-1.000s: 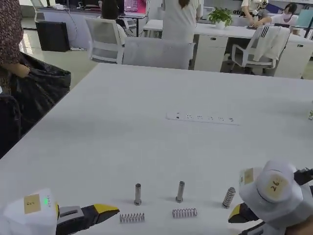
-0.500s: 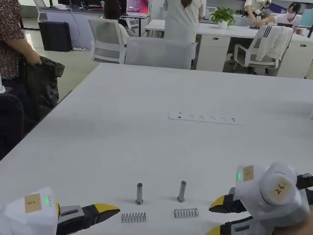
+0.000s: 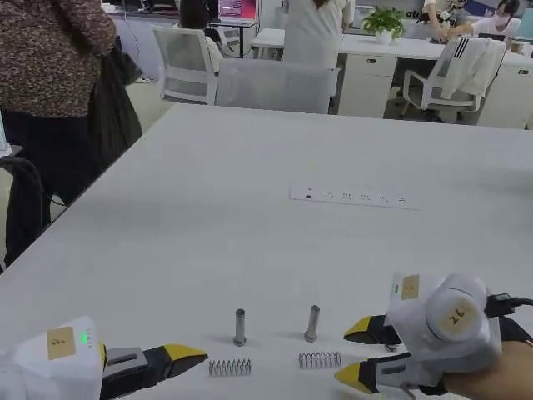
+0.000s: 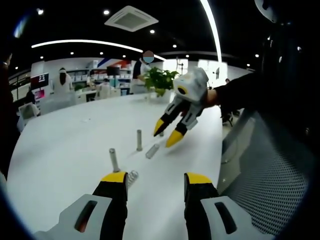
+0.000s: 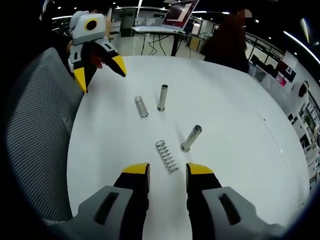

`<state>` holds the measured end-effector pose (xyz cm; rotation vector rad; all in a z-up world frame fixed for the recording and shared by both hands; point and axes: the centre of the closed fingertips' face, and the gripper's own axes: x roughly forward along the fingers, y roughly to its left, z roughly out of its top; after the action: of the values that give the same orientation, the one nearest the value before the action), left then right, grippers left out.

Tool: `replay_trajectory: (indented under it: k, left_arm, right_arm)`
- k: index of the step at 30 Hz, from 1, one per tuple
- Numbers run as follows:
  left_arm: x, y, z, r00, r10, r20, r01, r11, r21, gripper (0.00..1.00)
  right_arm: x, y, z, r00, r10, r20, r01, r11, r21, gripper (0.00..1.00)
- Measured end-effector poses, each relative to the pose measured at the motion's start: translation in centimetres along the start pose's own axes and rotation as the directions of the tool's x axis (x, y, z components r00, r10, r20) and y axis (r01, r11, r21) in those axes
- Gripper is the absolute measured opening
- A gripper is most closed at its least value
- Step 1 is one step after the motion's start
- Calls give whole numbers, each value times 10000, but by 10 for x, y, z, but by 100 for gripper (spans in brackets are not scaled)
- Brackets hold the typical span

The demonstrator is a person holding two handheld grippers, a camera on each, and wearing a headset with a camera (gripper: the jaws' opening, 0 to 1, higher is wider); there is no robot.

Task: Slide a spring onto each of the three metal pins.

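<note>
Two metal pins [image 3: 240, 327] [image 3: 313, 322] are seen standing upright on the white counter [image 3: 250, 208], side by side and apart. They are short grey cylinders with a slightly wider foot. Both are bare. Two springs [image 3: 230, 367] [image 3: 320, 360] are counted, thin silver coils laid flat on the counter, one just in front of each pin.

In the head view the left tool [image 3: 179, 360] is held low at the near left, beside the left-hand spring. The right tool [image 3: 353, 354] is held just right of the right-hand spring, its yellow-tipped jaws spread and nothing between them.

In the right gripper view the nearer spring [image 5: 166, 156] is seen lying just ahead of that tool's spread jaws, untouched. The left tool [image 5: 101, 75] is shown head-on, jaws parted and empty.

In the left gripper view that tool's own jaws are seen spread, with a spring [image 4: 131, 177] beside the left jaw.

Farther back in the head view, a power strip [image 3: 354, 198] is seen on the counter.
</note>
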<state>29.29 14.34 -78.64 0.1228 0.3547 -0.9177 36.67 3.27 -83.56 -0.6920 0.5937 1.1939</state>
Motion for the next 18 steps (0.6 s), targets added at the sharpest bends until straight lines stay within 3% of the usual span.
replay_trajectory:
  k: [10, 18]
  left_arm:
    - [-1, 1, 1, 10000, 30, -13, -30, 10000, 3, 38]
    - [2, 2, 1, 10000, 8, -22, -8, 10000, -8, 38]
  right_arm:
    - [24, 0, -2, 9977, 629, -269, -624, 9978, 221, 23]
    - [27, 2, -7, 9949, 908, -438, -892, 9953, 380, 20]
